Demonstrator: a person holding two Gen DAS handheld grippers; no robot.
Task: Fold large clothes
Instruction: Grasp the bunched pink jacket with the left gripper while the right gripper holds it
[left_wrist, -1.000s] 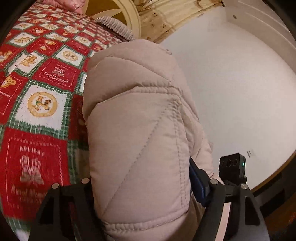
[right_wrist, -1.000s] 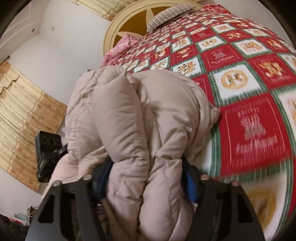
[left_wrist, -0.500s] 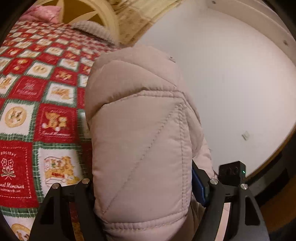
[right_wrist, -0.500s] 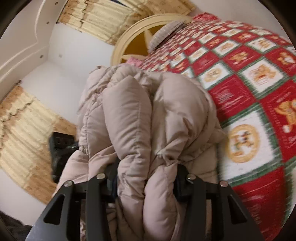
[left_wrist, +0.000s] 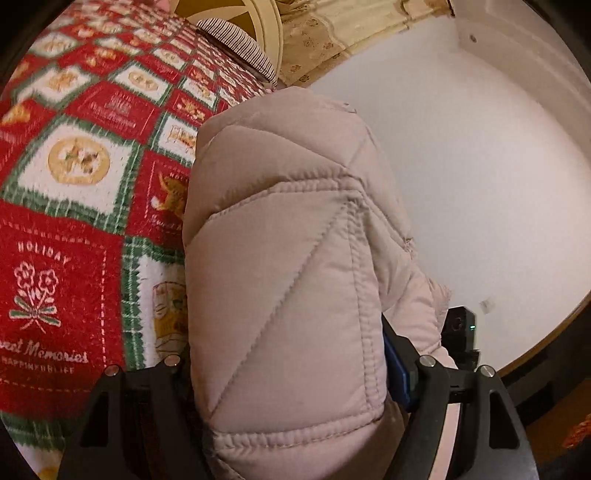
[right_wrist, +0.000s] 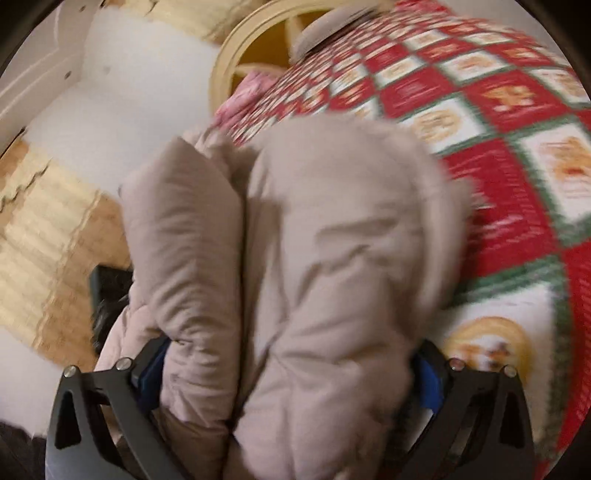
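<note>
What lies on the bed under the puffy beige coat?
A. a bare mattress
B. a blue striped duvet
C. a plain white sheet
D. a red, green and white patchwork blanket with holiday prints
D: behind the puffy beige coat the patchwork blanket shows red and white squares with green borders and the word "HOLIDAY".
</note>
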